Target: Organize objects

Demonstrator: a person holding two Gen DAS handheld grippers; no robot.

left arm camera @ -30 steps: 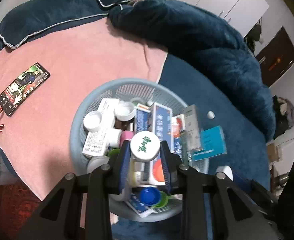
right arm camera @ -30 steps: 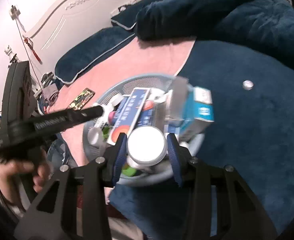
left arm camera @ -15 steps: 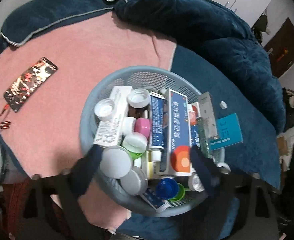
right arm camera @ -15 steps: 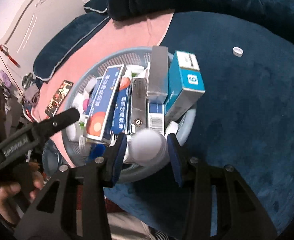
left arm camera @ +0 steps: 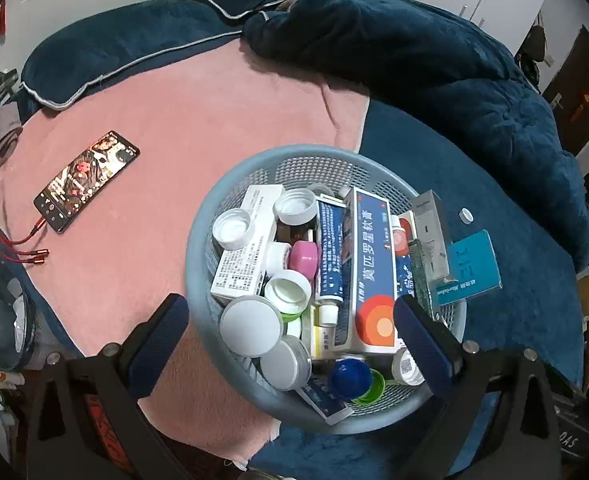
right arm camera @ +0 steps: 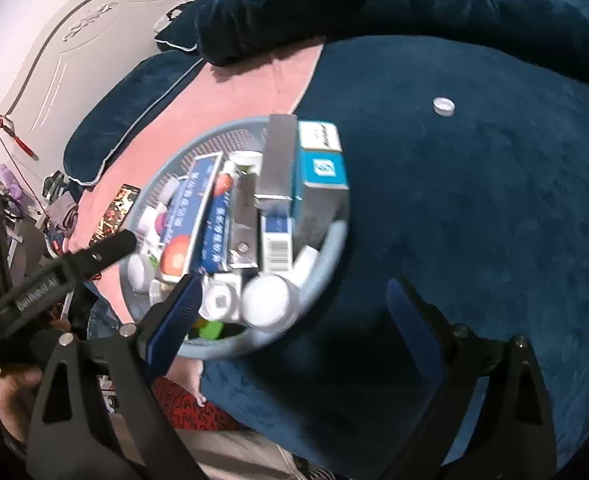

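Note:
A light blue mesh basket (left arm camera: 254, 168) sits on the bed, full of medicine boxes, tubes, jars and lids. My left gripper (left arm camera: 290, 320) is open and empty, its fingers spread above the basket's near part. A white-lidded jar (left arm camera: 250, 325) lies in the basket between them. My right gripper (right arm camera: 294, 300) is open and empty over the basket's rim (right arm camera: 336, 240). A white-lidded jar (right arm camera: 266, 300) rests at the near edge of the basket between its fingers. A teal box (left arm camera: 468, 268) leans over the rim, also in the right wrist view (right arm camera: 322, 168).
A phone (left arm camera: 86, 180) with red cables lies on the pink blanket (left arm camera: 198, 120). A small white cap (left arm camera: 466, 216) lies on the dark blue cover, also in the right wrist view (right arm camera: 443, 106). Dark blue pillows (left arm camera: 374, 48) pile up behind. The other gripper's arm (right arm camera: 54, 276) shows left.
Both grippers opened. The left one let go of its white-lidded bottle, the right one its white-lidded jar; both now lie in the basket. The left gripper rose a little.

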